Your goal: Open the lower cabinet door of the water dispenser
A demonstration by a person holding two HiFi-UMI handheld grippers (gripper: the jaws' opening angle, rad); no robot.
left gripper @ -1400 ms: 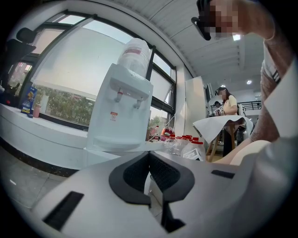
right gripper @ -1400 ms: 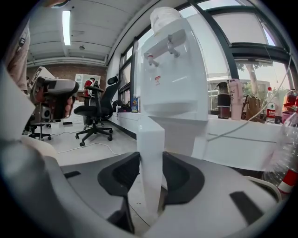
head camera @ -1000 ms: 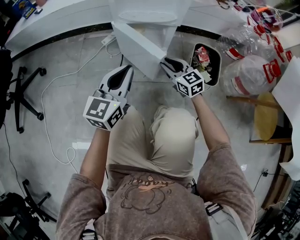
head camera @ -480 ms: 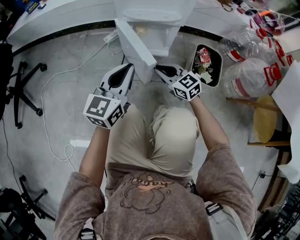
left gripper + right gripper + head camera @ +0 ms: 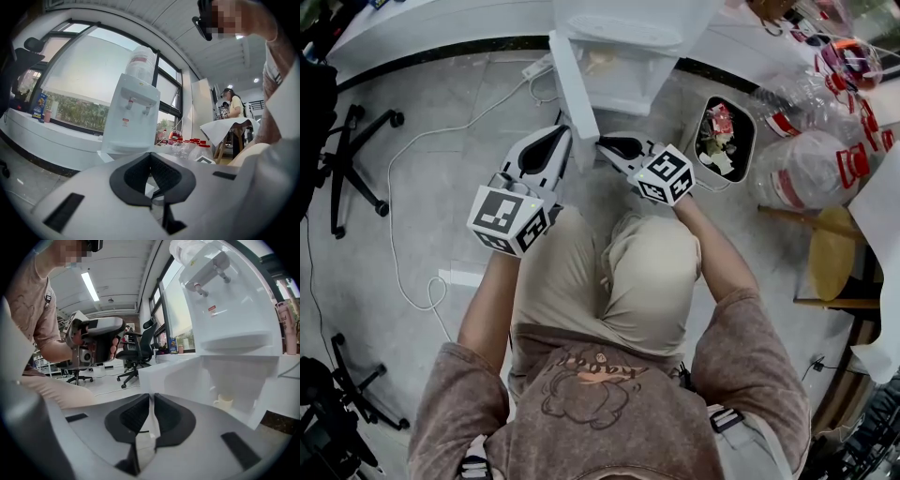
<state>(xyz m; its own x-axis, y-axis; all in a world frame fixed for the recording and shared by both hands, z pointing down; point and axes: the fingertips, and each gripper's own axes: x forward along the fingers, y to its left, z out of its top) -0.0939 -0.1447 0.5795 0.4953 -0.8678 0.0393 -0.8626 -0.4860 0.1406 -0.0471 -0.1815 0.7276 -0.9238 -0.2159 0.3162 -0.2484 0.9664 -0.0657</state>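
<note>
Lower cabinet door (image 5: 574,89) of the water dispenser (image 5: 628,37) hangs wide open at the person's 12 o'clock. The right gripper (image 5: 602,142) is pinched onto its free edge. The left gripper (image 5: 560,134) is around 11 o'clock, jaws together, empty.

Head view looks steeply down; both gripper views face the water dispenser (image 5: 134,115).

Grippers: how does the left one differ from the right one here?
The right gripper grips the edge of the open cabinet door; the left gripper is shut on nothing. The left gripper sits on the door's outer side, the right gripper on its inner side. Both are white and black.
</note>
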